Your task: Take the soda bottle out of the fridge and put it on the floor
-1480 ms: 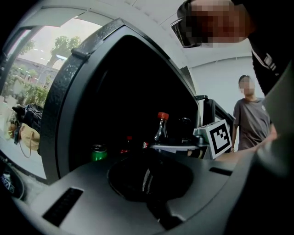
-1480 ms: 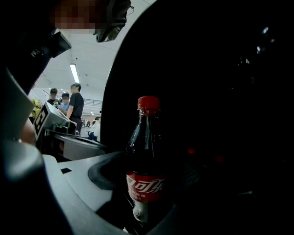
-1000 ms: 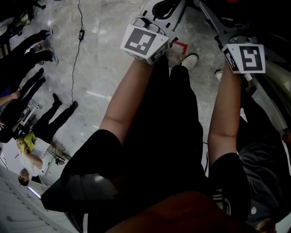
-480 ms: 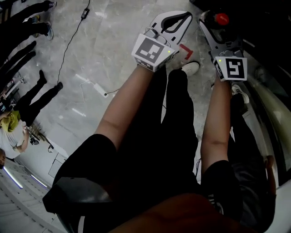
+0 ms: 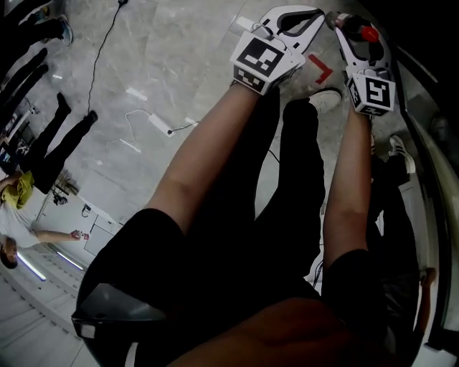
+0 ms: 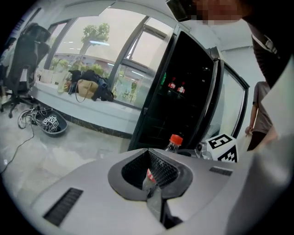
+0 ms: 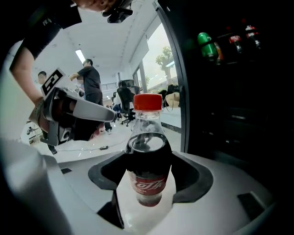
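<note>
My right gripper (image 7: 148, 153) is shut on the soda bottle (image 7: 148, 170), a clear bottle of dark cola with a red label and red cap, held upright. In the head view the red cap of the bottle (image 5: 368, 34) shows at the top right, inside the right gripper (image 5: 353, 36). The left gripper (image 5: 307, 13) hangs just left of it, shut with nothing in it. The left gripper view looks past its own shut left gripper (image 6: 148, 151) at the bottle (image 6: 174, 141) and the black fridge (image 6: 183, 96), whose door stands open.
Other bottles stand on the dark shelves of the fridge (image 7: 229, 92). The grey marble floor (image 5: 165, 64) lies below, with a cable (image 5: 154, 122), a red corner mark (image 5: 320, 69) and my white shoe (image 5: 326, 97). Other people stand at the left (image 5: 43, 154).
Both grippers have risen toward the top right of the head view. The bottle's red cap, unseen a second ago, now shows in the right gripper.
</note>
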Tool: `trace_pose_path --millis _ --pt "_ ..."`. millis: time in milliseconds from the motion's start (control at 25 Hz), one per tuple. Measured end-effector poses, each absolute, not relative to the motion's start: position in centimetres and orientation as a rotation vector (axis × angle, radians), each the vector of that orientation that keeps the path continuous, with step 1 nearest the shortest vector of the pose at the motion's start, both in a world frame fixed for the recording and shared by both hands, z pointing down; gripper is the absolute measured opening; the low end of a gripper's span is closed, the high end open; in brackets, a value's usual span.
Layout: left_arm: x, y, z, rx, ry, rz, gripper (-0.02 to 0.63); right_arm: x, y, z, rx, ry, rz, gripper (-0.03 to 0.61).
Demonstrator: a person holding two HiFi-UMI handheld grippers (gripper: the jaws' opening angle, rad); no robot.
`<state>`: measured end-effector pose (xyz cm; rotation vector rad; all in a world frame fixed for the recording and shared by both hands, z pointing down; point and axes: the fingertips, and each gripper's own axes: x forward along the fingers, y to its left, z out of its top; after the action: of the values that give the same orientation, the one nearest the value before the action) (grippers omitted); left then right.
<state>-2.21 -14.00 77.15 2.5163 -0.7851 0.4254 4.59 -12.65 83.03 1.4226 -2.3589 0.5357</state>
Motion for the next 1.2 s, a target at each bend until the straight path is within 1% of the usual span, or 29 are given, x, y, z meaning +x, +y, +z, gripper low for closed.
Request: trace_pose_path --millis 320,480,680,960,1200 --pt "-1.8 -11.1 87.0 2.498 -0.633 0.561 0.005 3.9 -8.0 97.7 1.342 -2.167 0.656 0.311" --pt "-1.6 -10.3 90.5 2.494 -0.58 0.599 0.005 4.7 -7.7 102.5 1.346 -2.116 0.687 0.311" --pt "-2.0 -9.8 92.4 2.45 -0.558 0.559 0.005 4.9 -7.2 107.5 1.319 -2.086 0.707 0.311" --pt "-2.9 -9.7 94.3 2.483 -0.542 0.601 0.005 4.2 -6.3 111.5 1.298 -2.029 0.682 0.311" --pt "-4.2 -9.7 94.8 2.464 -0.561 0.619 0.005 2.6 -5.7 112.1 1.243 -2.026 0.682 0.311"
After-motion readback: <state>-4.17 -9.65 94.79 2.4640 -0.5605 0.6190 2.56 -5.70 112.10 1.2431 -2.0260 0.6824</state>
